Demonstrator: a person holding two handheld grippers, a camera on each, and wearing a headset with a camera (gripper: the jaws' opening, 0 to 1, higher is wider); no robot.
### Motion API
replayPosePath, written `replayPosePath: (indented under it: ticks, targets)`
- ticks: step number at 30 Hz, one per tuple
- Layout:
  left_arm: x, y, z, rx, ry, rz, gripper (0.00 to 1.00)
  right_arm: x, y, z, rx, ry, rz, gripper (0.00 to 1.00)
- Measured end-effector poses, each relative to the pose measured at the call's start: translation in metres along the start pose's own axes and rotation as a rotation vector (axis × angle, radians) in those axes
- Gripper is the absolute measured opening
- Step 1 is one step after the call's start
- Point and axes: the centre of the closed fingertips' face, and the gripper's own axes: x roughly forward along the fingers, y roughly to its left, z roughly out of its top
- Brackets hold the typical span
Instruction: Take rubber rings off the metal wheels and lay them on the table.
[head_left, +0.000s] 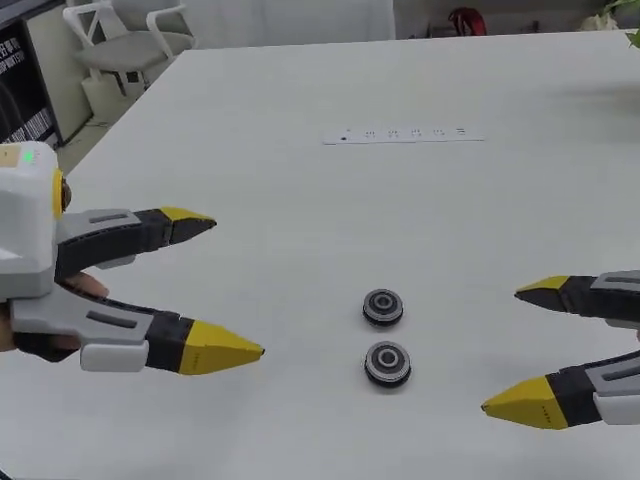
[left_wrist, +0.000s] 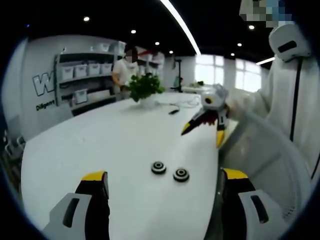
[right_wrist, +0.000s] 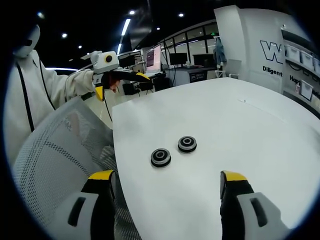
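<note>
Metal wheels flat on table, bores upward

Table: plain white, unpatterned.
Far wheel, near wheel: black outside, silver-grey centres.
Left gripper, right gripper: yellow tips, black jaws, grey-white shells.
Indicator light: green.
Potted plant: green leaves.
Chair: white mesh.

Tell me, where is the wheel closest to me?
In the head view the nearer wheel lies on the white table, just in front of the other wheel, between the left claw and right claw.
</note>
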Motion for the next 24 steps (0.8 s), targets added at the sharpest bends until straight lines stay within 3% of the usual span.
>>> replayPosePath:
  ticks: [14, 19, 24]
  targets:
    - [0.025, -0.002, 0.034, 0.102, -0.012, -0.033, 0.95, 0.005, -0.002, 0.035, -0.016, -0.089, 0.028, 0.78]
    - [0.030, 0.002, 0.062, 0.149, -0.059, -0.029, 0.94, 0.004, -0.012, 0.050, -0.028, -0.116, 0.017, 0.78]
    - [0.037, 0.004, 0.075, 0.179, -0.080, -0.049, 0.92, 0.002, -0.017, 0.064, -0.055, -0.126, 0.021, 0.74]
